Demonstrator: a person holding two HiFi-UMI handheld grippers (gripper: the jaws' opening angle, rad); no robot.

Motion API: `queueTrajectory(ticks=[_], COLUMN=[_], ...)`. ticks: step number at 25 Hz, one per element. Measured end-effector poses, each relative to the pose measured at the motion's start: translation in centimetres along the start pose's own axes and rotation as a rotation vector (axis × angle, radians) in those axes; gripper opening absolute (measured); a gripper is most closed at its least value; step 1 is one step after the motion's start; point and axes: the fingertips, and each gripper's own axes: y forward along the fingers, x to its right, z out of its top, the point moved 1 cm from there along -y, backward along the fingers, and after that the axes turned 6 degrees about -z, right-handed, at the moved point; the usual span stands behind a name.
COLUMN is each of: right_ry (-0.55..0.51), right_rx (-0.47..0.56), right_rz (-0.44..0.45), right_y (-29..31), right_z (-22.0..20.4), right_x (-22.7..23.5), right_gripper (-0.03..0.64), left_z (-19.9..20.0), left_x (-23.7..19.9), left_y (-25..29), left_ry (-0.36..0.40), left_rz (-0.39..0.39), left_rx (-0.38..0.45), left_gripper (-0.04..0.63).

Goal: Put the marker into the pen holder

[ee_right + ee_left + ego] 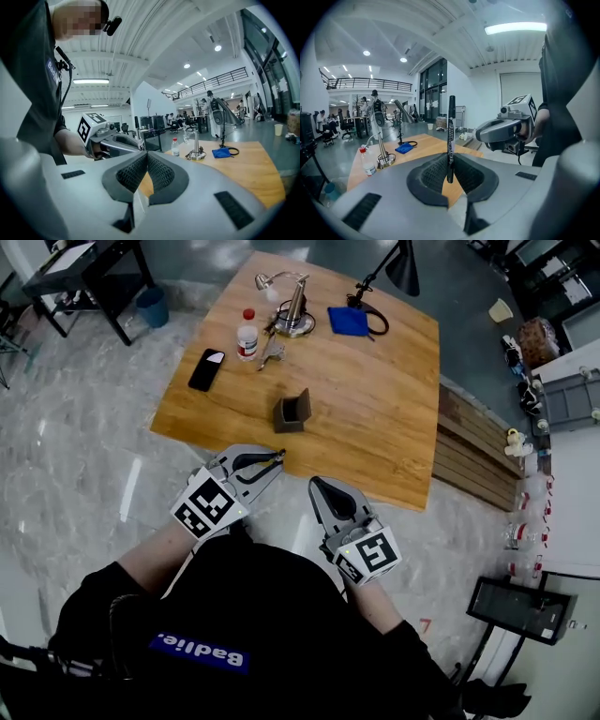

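The black marker (451, 136) stands upright between the pads of my left gripper (450, 164), which is shut on its lower end. In the head view that gripper (277, 457) hovers over the near edge of the wooden table (375, 418), and the marker (273, 457) shows only as a thin dark sliver at its tip. The pen holder (293, 412), a small dark brown open box, stands on the table just beyond the left gripper. My right gripper (318, 486) is off the table's near edge, shut with nothing in it (146, 157).
Further back on the table are a black phone (206, 369), a small white bottle (247, 336), a metal stand (294, 311), a blue cloth (348, 321) and a black lamp (402, 268). A wooden bench (473, 442) runs along the table's right side.
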Motion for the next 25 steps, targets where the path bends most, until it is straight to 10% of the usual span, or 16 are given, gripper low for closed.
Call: queueTrajectory(ticks=[13,25], right_ry=[0.023,0.067], right_rx=[-0.01,-0.034], right_rz=[-0.095,0.001], right_y=[3.6,3.3], right_z=[0.4,-1.0], right_x=[6.0,13.7], right_gripper=[0.006,0.006], left_z=[-0.8,-4.5], left_x=[-8.3,-13.3], left_y=[5.4,11.7], left_ry=[0.008,-0.073], left_rz=[-0.041,0.125], left_rx=[0.031,0.094], left_gripper=[0.048,0.048])
